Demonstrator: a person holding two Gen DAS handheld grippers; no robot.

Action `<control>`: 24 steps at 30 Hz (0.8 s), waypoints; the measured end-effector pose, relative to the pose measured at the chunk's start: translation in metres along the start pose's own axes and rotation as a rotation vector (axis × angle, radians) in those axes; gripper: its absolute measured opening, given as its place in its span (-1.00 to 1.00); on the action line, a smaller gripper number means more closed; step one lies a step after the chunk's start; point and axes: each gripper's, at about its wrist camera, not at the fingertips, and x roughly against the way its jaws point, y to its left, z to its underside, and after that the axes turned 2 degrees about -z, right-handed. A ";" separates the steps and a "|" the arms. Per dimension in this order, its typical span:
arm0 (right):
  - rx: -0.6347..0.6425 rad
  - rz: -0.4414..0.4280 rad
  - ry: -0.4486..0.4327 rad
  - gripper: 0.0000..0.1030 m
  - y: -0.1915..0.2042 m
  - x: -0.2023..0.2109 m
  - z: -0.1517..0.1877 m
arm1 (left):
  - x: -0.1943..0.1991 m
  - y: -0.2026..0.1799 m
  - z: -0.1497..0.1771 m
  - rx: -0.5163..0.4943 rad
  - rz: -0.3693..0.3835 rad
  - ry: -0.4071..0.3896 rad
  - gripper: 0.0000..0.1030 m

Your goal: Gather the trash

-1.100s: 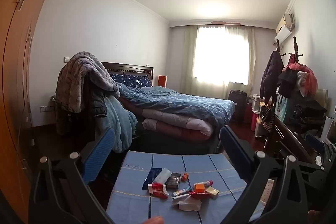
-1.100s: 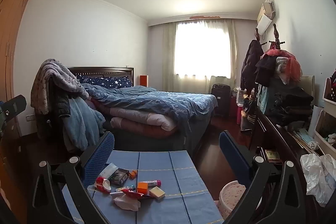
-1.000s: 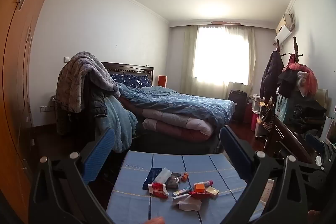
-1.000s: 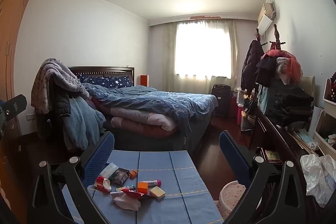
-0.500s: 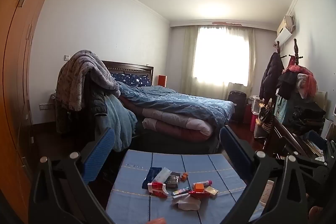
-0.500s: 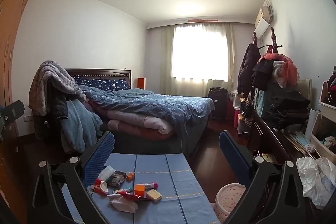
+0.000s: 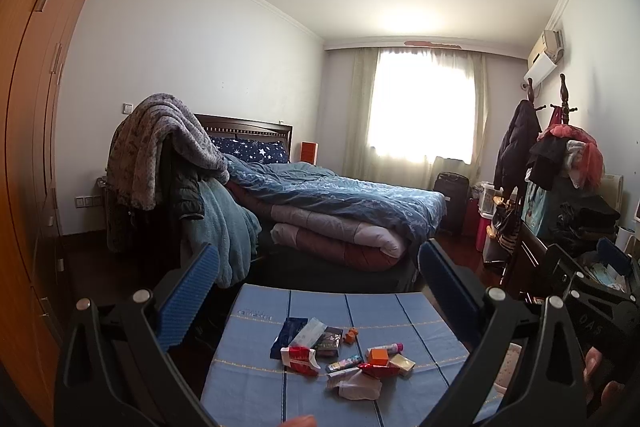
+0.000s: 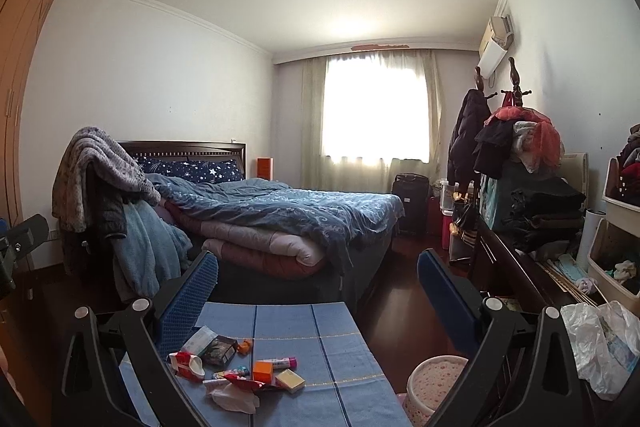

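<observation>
A small heap of trash point(image 7: 340, 355) lies on a low table with a blue striped cloth point(image 7: 256, 379): wrappers, a crumpled tissue point(image 7: 356, 389), an orange box point(image 7: 378, 356), a dark packet point(image 7: 330, 338). The same trash heap point(image 8: 236, 367) shows at lower left in the right wrist view. My left gripper point(image 7: 316, 291) hangs open above and short of the heap, holding nothing. My right gripper point(image 8: 318, 291) is also open and empty, to the right of the heap. A pink bin point(image 8: 434, 381) stands on the floor right of the table.
A bed with a blue duvet point(image 7: 340, 203) stands behind the table. A chair draped with blankets point(image 7: 160, 155) is at left, a wardrobe point(image 7: 28, 107) along the left edge. A cluttered dark desk point(image 8: 532, 279) with a white plastic bag point(image 8: 600, 347) runs along the right.
Both grippers have shifted slightly; the right view has tilted down a little, so the table and pink bin sit a bit higher. Both stay open.
</observation>
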 end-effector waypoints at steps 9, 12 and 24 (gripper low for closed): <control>0.000 0.003 -0.004 0.93 0.000 0.002 -0.001 | -0.003 0.002 -0.001 0.008 -0.003 0.002 0.93; -0.001 0.001 -0.004 0.93 -0.001 0.002 -0.001 | -0.003 0.002 -0.001 0.007 -0.005 0.003 0.93; -0.001 0.002 -0.004 0.93 0.001 0.002 0.000 | -0.001 0.002 -0.001 0.006 -0.003 0.004 0.93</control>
